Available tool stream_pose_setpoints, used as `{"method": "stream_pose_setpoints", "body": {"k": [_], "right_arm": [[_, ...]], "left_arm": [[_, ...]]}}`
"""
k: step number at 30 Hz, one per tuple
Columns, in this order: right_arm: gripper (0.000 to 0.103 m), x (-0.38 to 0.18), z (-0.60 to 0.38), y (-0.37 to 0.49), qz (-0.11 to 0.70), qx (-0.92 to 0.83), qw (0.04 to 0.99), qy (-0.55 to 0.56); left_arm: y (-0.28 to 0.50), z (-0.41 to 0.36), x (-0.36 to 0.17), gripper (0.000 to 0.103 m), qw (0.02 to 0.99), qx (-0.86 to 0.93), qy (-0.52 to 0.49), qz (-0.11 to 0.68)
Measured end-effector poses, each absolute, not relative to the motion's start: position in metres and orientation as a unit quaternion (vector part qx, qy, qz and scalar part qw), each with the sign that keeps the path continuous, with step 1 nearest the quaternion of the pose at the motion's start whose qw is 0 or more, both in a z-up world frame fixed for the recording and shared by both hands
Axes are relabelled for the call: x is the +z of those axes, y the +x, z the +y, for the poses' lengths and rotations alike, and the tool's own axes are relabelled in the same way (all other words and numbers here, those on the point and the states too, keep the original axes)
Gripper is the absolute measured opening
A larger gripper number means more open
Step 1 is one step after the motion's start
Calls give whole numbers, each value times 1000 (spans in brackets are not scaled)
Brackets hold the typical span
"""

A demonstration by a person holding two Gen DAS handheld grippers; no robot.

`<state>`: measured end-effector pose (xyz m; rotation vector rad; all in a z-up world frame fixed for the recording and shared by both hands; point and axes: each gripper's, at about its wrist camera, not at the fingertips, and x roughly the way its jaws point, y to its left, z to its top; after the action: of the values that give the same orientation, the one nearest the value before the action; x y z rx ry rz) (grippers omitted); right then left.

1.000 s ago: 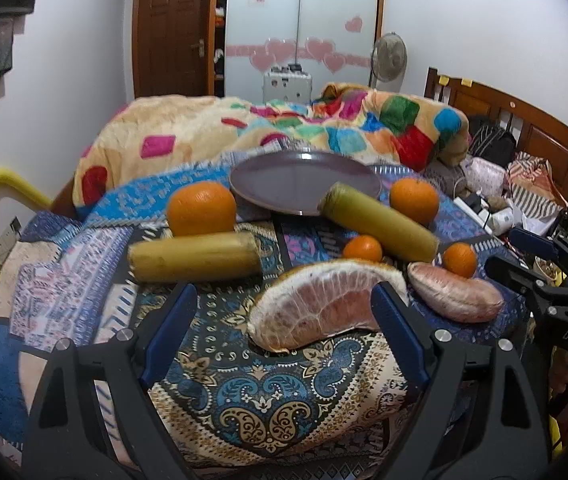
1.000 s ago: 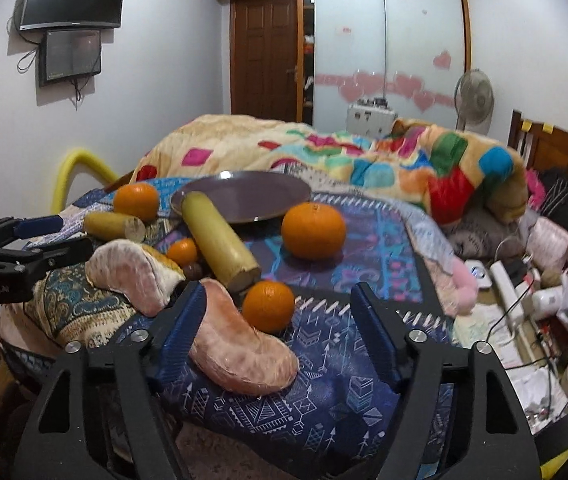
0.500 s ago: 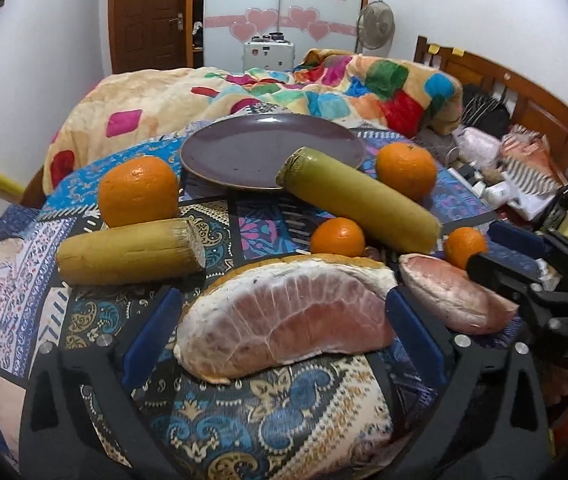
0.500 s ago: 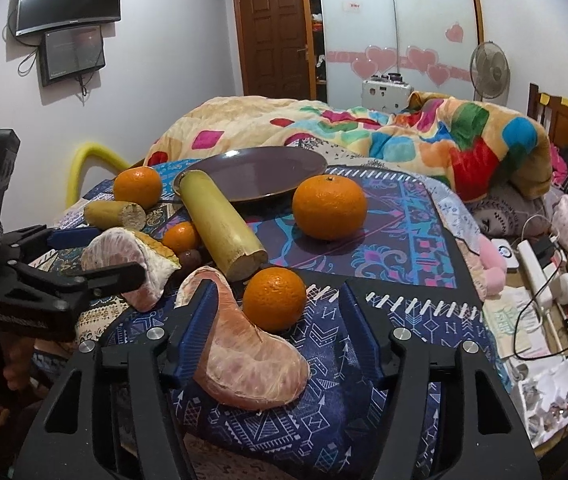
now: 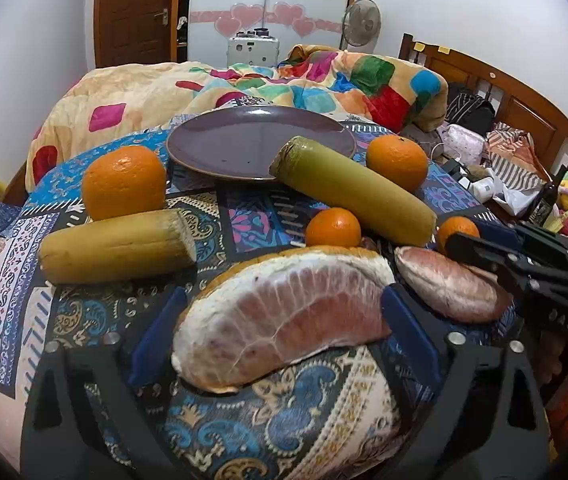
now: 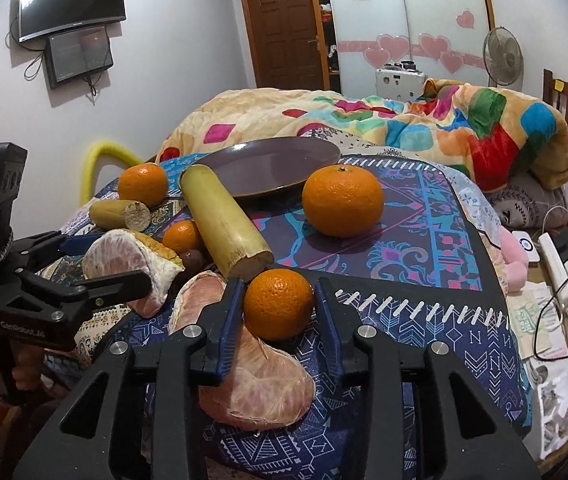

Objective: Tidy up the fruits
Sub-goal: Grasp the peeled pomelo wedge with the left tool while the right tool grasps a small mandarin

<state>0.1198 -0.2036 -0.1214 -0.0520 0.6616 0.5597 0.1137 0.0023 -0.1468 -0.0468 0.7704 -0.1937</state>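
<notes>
Grasp step, both sides. Left gripper (image 5: 280, 320) spread around the near pomelo wedge (image 5: 284, 312), not clamped. Right gripper (image 6: 278, 312) pinching the small mandarin (image 6: 278, 304). Next: lift to far purple plate (image 6: 268, 160).

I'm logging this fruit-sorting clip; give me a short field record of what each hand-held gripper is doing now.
left hand-held gripper: open, fingers flank the large peeled pink pomelo wedge
right hand-held gripper: fingers close beside the small orange mandarin, contact unclear
round purple plate: no fruit on it
</notes>
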Motion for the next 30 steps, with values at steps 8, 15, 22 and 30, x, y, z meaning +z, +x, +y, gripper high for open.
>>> {"method": "stream_pose_setpoints", "body": {"k": [8,15,22,30], "right_arm": [[33,-118,-209,119,321,265,909,-21],[33,-113,-209,112,316,265,911,-23],[33,-110,-210,105,312,268,911,-26],[33,-108,-213,105,318,268,909,-36]], "left_arm": [[91,27,-145,60,920,-79,-38,381],[68,40,-144,42,919,-34,-42,391],[65,26,-145,68,914,-9,20,404],[107,32,-147,78,898,-62,9,436]]}}
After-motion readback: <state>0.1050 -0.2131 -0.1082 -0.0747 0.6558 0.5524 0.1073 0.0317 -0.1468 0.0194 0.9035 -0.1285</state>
